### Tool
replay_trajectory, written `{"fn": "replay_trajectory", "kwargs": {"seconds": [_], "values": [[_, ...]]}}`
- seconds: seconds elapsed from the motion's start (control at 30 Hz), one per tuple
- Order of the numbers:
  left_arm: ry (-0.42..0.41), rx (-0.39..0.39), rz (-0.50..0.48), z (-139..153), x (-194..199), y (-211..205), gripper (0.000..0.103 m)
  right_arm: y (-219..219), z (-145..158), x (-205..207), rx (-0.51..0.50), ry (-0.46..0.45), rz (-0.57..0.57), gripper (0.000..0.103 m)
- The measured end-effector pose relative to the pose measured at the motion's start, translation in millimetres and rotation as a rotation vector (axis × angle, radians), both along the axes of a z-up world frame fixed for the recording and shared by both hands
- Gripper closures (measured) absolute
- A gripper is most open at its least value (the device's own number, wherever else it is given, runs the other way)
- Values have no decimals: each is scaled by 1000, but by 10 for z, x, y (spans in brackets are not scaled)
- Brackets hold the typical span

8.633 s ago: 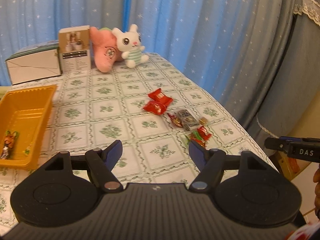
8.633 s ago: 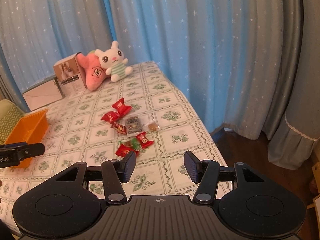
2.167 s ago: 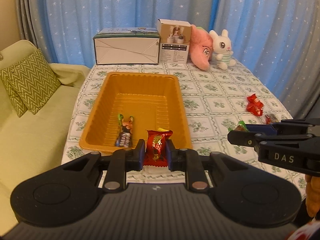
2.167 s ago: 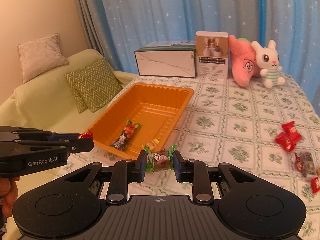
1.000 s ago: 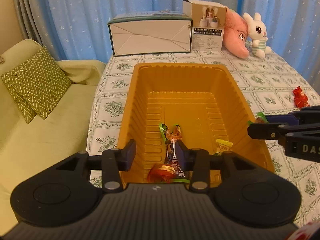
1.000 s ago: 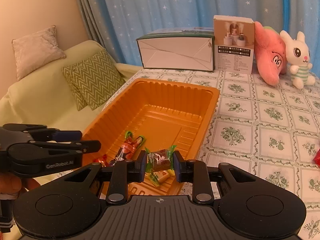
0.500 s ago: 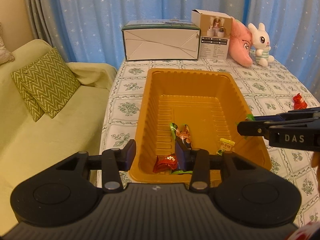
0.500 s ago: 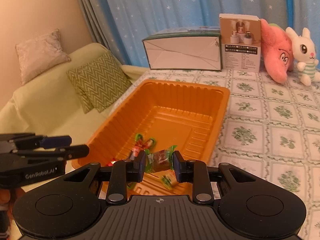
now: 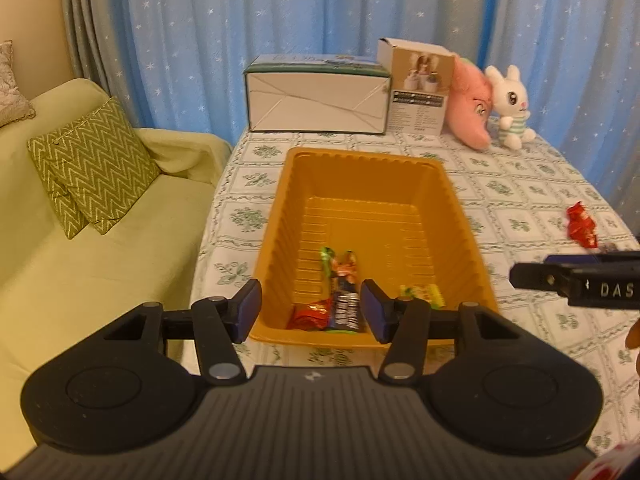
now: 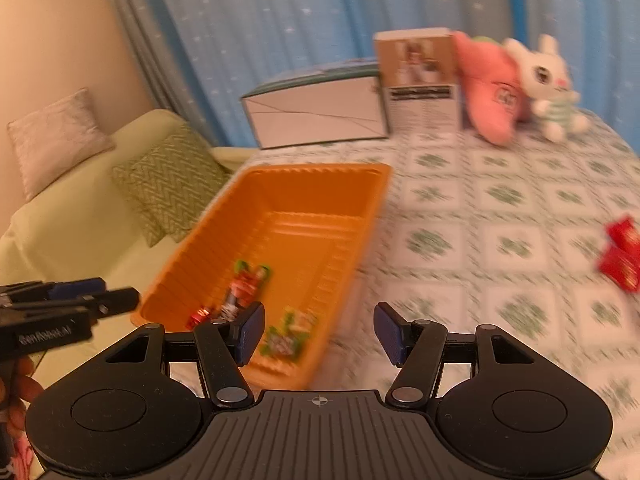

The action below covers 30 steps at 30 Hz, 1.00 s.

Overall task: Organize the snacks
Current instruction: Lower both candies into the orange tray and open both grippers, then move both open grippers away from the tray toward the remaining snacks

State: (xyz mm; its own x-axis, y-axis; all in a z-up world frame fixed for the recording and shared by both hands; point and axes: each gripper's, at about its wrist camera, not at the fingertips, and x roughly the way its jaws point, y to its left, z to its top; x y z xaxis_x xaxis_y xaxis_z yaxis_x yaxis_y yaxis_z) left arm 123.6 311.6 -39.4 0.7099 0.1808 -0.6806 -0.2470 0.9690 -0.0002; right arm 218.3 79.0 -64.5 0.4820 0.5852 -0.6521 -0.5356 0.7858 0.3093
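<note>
Both grippers, left and right, gaped wide and empty by the tray's near end. Snacks lay inside, so both loads looked delivered. Red packets waited at three o'clock.

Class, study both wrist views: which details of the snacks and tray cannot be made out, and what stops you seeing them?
- Print on the snacks in the orange tray: right wrist view, motion blur.
- Red wrappers: same view, blurred and near the right edge.
- Dark snack bar: left wrist view, lettering too small.
- Tray's near wall: partly behind the left hand-held gripper.
</note>
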Motion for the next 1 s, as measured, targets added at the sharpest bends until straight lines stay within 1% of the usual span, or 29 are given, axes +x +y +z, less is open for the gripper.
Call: {"fn": "replay_trajectory", "kwargs": {"seconds": [0.13, 0.27, 0.57, 0.7, 0.77, 1.0], "values": [[-12, -7, -17, 114, -85, -190, 52, -336, 57, -159, -7, 2, -63, 43], [-22, -13, -36, 217, -177, -419, 52, -636, 148, -315, -26, -20, -128, 43], [-49, -43, -105, 390, -350, -1086, 52, -1266, 337, -564, -39, -42, -234, 43], [-60, -73, -139, 429, -378, -1402, 52, -1580, 394, -671, -49, -52, -279, 43], [-59, -79, -157, 442, -375, -1565, 51, -1728, 407, -694, -63, -53, -294, 43], [-64, -100, -200, 467, -298, -2044, 51, -2293, 422, -767, -69, -52, -386, 43]]}}
